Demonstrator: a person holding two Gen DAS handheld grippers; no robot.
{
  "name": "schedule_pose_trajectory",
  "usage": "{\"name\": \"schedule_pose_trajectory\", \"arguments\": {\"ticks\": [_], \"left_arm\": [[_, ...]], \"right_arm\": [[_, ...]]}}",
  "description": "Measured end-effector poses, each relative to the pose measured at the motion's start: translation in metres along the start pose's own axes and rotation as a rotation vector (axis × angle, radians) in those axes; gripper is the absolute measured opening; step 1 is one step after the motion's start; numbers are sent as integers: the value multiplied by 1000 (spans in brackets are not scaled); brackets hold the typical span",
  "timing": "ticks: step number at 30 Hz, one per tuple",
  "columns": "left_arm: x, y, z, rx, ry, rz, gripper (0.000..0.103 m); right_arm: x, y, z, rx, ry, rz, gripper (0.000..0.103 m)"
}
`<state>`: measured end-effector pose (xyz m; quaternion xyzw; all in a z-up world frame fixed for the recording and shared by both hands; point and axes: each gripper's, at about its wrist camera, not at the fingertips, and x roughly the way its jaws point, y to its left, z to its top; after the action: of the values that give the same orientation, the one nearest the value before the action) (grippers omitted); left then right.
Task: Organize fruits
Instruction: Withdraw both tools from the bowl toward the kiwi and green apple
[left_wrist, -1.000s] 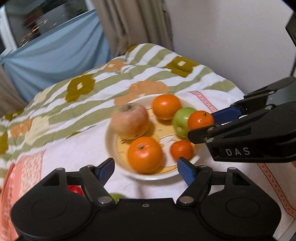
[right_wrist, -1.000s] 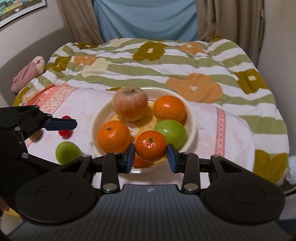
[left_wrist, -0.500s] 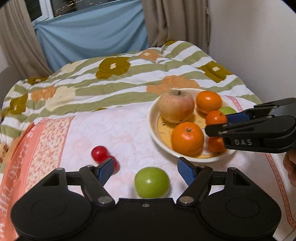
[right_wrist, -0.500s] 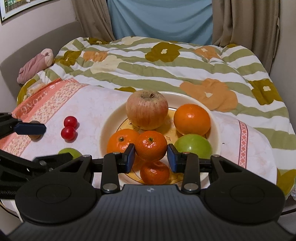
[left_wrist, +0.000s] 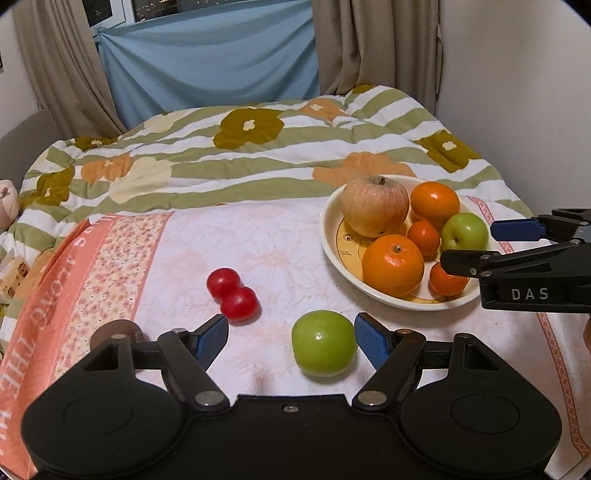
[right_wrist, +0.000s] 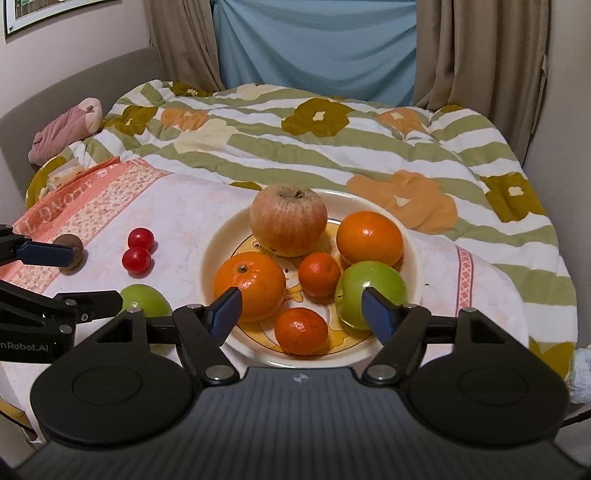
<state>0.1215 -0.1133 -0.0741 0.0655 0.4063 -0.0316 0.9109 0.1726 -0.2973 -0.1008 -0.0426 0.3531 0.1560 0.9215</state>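
Jaws of right gripper (right_wrist: 300, 309) opening over plate (right_wrist: 413, 258), nothing clamped; small mandarin (right_wrist: 301, 331) lay between, released. Left gripper (left_wrist: 291, 341) spread, empty, green apple (left_wrist: 324, 342) toward 3 o'clock pad. Best centred before closing, then carried to plate at 2 o'clock.

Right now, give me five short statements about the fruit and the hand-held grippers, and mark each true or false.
1. Six fruits lie in the plate. True.
2. The green apple on the cloth sits in the plate. False: it lies outside.
3. The two red tomatoes touch each other. True.
4. The right hand-held gripper grips a small orange. False: its jaws are opening, nothing held.
5. The left hand-held gripper is shut. False: open.
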Motion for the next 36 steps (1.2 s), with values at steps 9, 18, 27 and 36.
{"name": "schedule_pose_trajectory", "arguments": {"ticks": [9, 18, 27, 36], "left_arm": [[-35, 13, 0, -21, -54, 3, 80], [-70, 44, -8, -29, -90, 13, 80], [-86, 81, -19, 15, -111, 35, 100], [-88, 131, -25, 58, -109, -1, 100]], "right_arm": [[-41, 9, 9, 29, -39, -39, 87], [-76, 34, 14, 92, -53, -89, 102], [-87, 85, 12, 123, -43, -146, 103], [-82, 138, 17, 162, -31, -189, 103]]}}
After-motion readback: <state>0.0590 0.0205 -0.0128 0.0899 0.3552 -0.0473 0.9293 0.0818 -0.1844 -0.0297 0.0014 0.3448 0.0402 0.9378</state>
